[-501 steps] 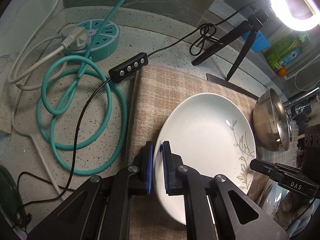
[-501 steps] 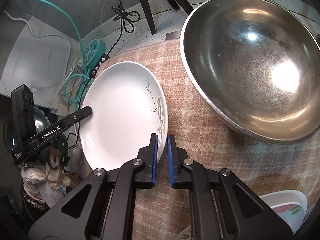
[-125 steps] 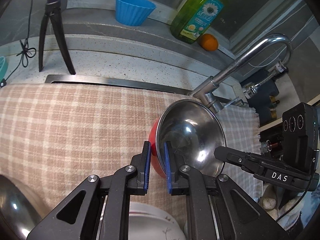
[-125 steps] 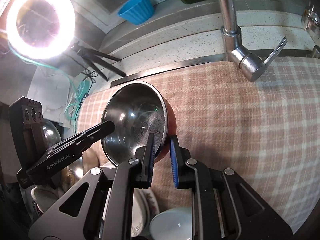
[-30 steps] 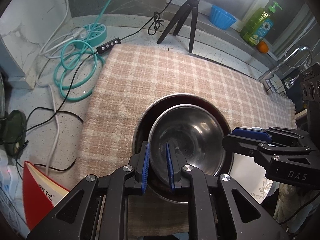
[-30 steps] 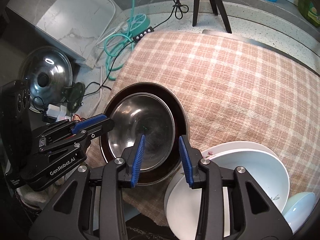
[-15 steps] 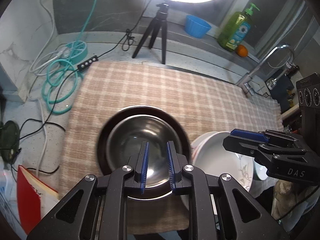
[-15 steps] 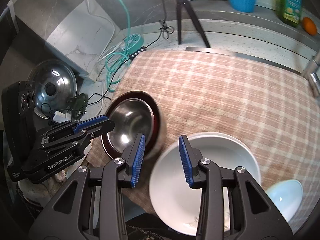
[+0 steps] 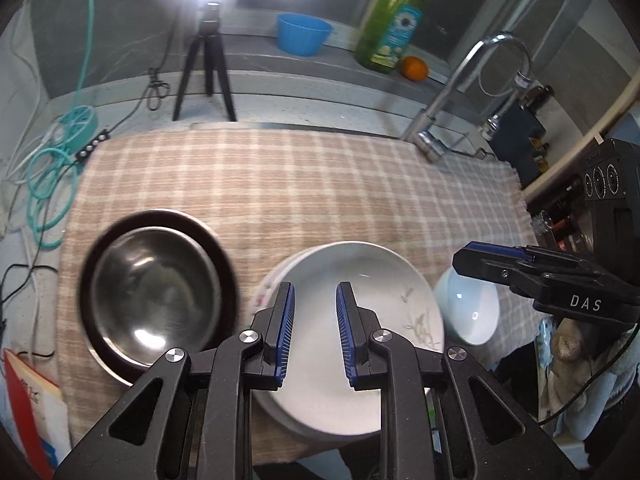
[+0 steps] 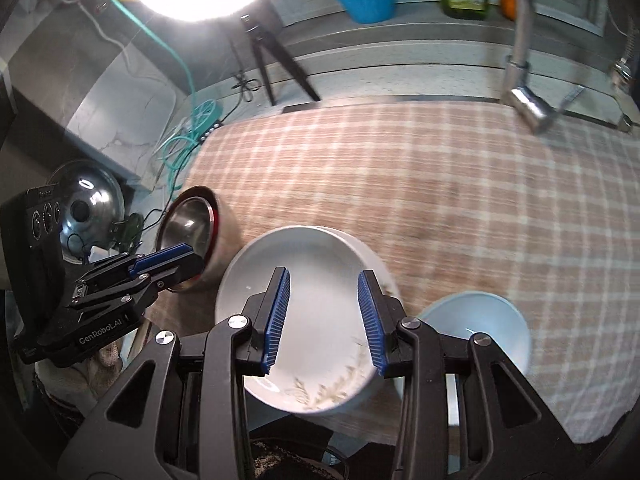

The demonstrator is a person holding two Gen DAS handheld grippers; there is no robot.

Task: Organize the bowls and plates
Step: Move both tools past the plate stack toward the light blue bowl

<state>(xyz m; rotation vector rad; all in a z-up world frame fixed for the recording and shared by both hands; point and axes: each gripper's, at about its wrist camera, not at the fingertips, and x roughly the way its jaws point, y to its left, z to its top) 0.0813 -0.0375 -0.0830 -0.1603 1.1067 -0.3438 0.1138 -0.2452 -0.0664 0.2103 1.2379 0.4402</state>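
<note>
On cloth (image 9: pixel 320 184), front edge: steel bowls (image 9: pixel 156 292) nested, plates (image 9: pixel 360 280) stacked.
Left: small bowl (image 9: pixel 472 312) not stacked.
Tongs: left gripper (image 9: pixel 312 328), right gripper (image 10: pixel 323 318) released, nothing held.

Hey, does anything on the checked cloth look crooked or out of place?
The white plate stack juts past the cloth's near edge, and the top plate sits off-centre. The steel bowls look nested.

My left gripper (image 9: pixel 311 332) was matte black, with ribbed blue pads (image 9: pixel 285 330) and silver screws. My right gripper (image 10: pixel 323 320) was built alike; its side read "DAS", while the left one's read "GenRobot.AI".
</note>
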